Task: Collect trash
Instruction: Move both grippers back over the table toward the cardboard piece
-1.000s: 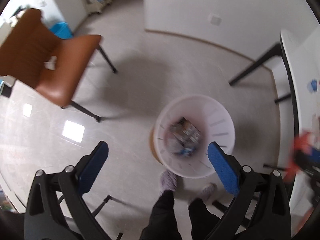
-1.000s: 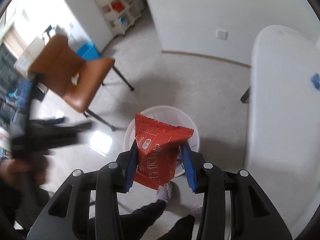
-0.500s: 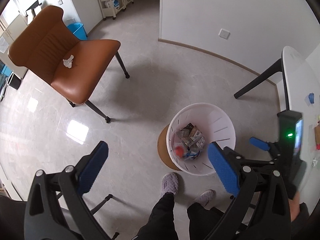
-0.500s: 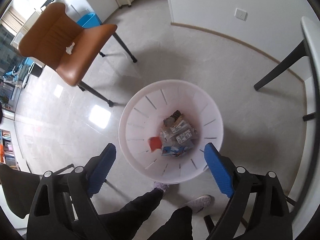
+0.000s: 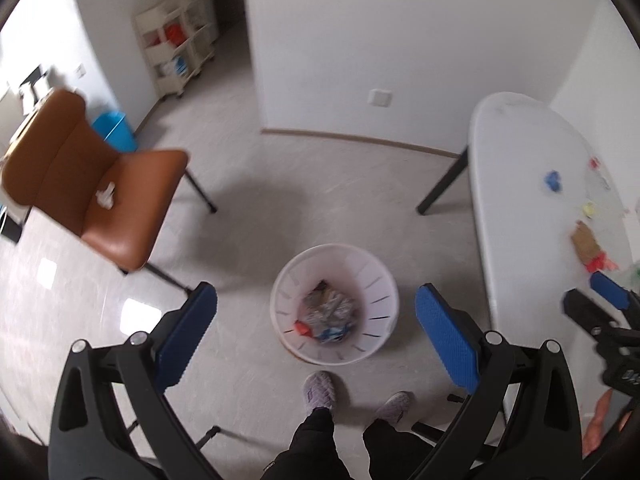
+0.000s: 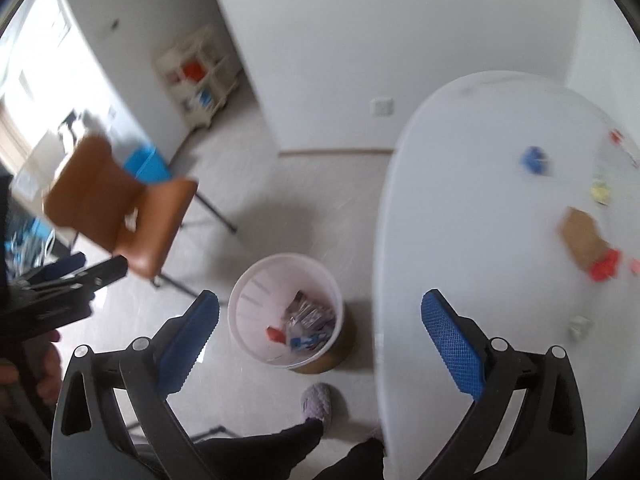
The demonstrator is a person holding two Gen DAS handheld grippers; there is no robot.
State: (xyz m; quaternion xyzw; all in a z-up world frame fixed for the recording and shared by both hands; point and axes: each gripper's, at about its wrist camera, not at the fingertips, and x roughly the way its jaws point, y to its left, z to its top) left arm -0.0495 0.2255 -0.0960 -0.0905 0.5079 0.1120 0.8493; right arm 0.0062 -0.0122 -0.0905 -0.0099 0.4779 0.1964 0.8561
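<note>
A white slatted trash bin (image 5: 335, 304) stands on the floor with wrappers and a red packet (image 5: 303, 327) inside; it also shows in the right wrist view (image 6: 287, 312). My left gripper (image 5: 316, 332) is open and empty, high above the bin. My right gripper (image 6: 320, 336) is open and empty, between the bin and the white table (image 6: 460, 208). On the table lie a brown and red wrapper (image 6: 588, 244), a blue scrap (image 6: 534, 160), a yellow scrap (image 6: 600, 192) and a small clear piece (image 6: 580, 326). A crumpled white tissue (image 5: 106, 196) lies on the brown chair (image 5: 80, 176).
The person's slippered feet (image 5: 320, 386) stand just before the bin. A black table leg (image 5: 442, 184) slants down at the right. A blue bin (image 5: 116, 132) and a cream shelf cart (image 5: 178, 52) stand at the back left by the wall.
My right gripper opened and the red packet dropped into the bin. Both grippers have since lifted and swung right, bringing the table's trash into view.
</note>
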